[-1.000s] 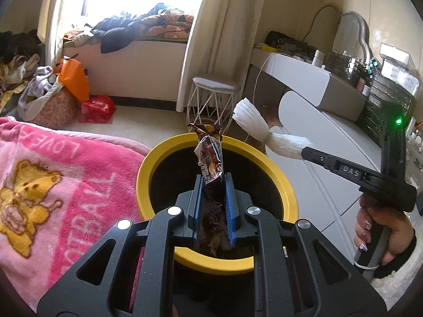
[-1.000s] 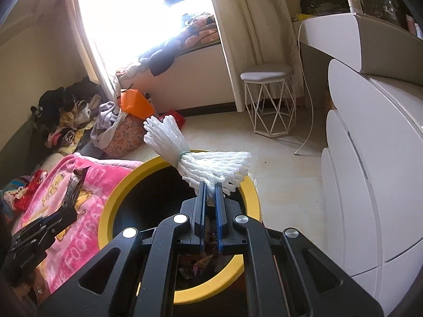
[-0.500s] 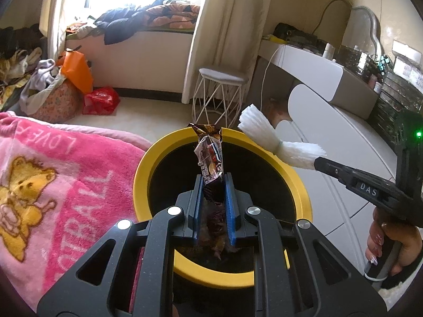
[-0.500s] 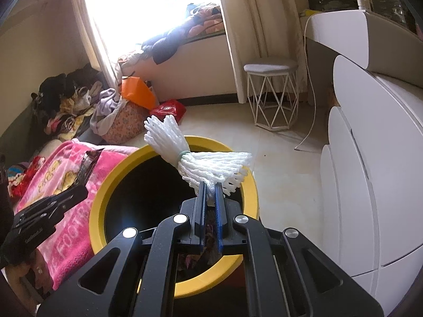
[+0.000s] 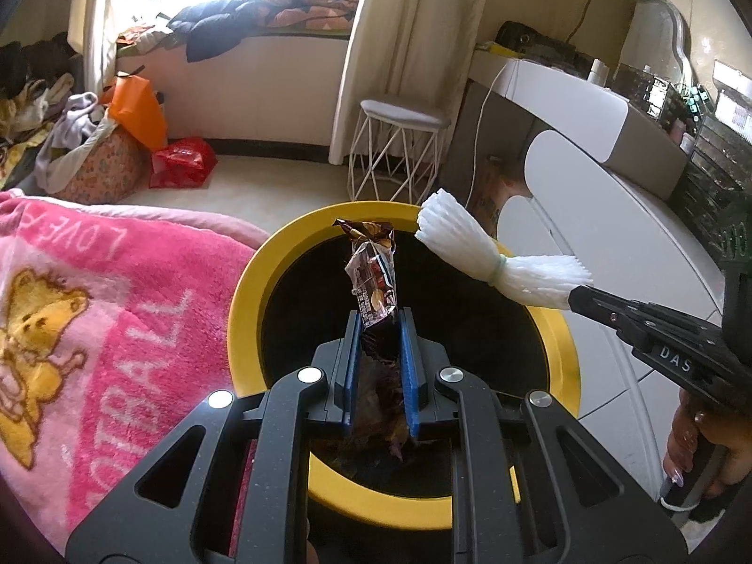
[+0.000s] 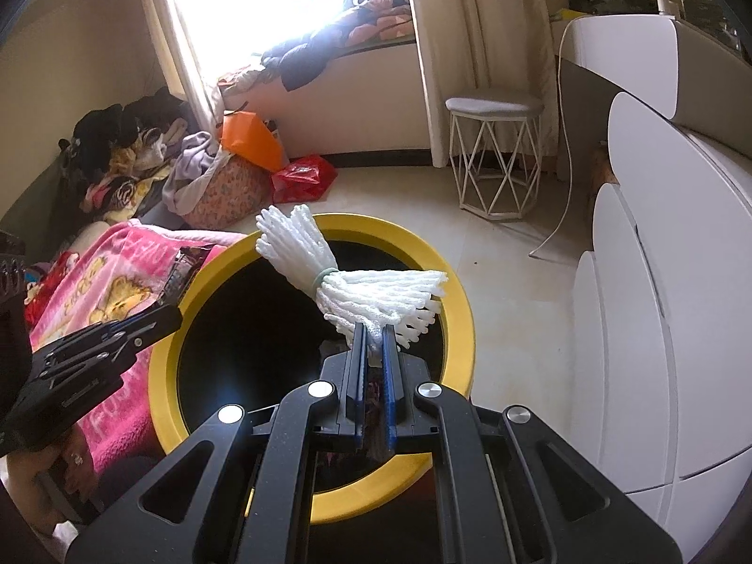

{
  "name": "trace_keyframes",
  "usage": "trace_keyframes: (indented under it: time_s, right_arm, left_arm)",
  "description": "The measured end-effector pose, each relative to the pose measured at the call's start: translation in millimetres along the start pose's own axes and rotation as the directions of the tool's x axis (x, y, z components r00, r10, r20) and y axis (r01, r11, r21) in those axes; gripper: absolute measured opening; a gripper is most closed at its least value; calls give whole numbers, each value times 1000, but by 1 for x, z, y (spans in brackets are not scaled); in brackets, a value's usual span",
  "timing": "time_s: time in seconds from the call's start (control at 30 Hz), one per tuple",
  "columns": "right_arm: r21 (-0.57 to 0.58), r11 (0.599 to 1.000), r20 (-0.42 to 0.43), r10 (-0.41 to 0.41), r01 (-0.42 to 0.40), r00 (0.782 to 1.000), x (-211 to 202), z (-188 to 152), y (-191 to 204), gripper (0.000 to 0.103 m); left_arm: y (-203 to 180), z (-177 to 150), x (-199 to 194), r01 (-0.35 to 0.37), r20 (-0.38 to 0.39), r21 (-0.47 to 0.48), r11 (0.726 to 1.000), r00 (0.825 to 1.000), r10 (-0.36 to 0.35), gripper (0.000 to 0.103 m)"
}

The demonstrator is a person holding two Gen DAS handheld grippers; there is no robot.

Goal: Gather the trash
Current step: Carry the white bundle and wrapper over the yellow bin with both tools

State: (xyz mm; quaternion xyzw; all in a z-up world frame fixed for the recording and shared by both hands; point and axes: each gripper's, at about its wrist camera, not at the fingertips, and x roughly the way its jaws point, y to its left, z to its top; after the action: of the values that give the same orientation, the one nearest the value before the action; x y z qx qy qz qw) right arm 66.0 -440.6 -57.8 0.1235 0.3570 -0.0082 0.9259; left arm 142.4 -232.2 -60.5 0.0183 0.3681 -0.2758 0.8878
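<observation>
A round bin with a yellow rim (image 5: 244, 291) (image 6: 458, 282) and a black inside stands on the floor below both grippers. My left gripper (image 5: 379, 324) is shut on a crumpled brown snack wrapper (image 5: 373, 277), which sticks up over the bin's opening. My right gripper (image 6: 373, 331) is shut on a white foam net bundle (image 6: 357, 282) tied with a green band, held over the bin. The left wrist view shows that bundle (image 5: 493, 258) at the bin's right rim, and the right wrist view shows the left gripper (image 6: 176, 310) with the wrapper (image 6: 181, 272) at the left rim.
A pink blanket (image 5: 94, 329) lies left of the bin. White rounded drawers (image 6: 658, 329) stand at the right. A white wire stool (image 5: 399, 141) is behind the bin, with bags and clothes (image 5: 117, 141) by the window. Some trash lies in the bin's bottom.
The left gripper has moved forward and down with the wrapper, so the bin looks larger and nearer. The right gripper with the foam net has shifted only slightly over the bin.
</observation>
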Motion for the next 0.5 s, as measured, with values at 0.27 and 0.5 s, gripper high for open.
trace_keyframes:
  time_s: [0.27, 0.5]
  right_arm:
    - [-27, 1000, -17, -13, 12, 1000, 4, 0, 2, 6]
    - [-14, 1000, -17, -12, 12, 1000, 6, -1, -2, 7]
  left_arm:
    - [-3, 4, 12, 0, -24, 6, 1000, 1000, 0, 11]
    - [-2, 6, 20, 6, -46, 2, 1000, 999, -5, 11]
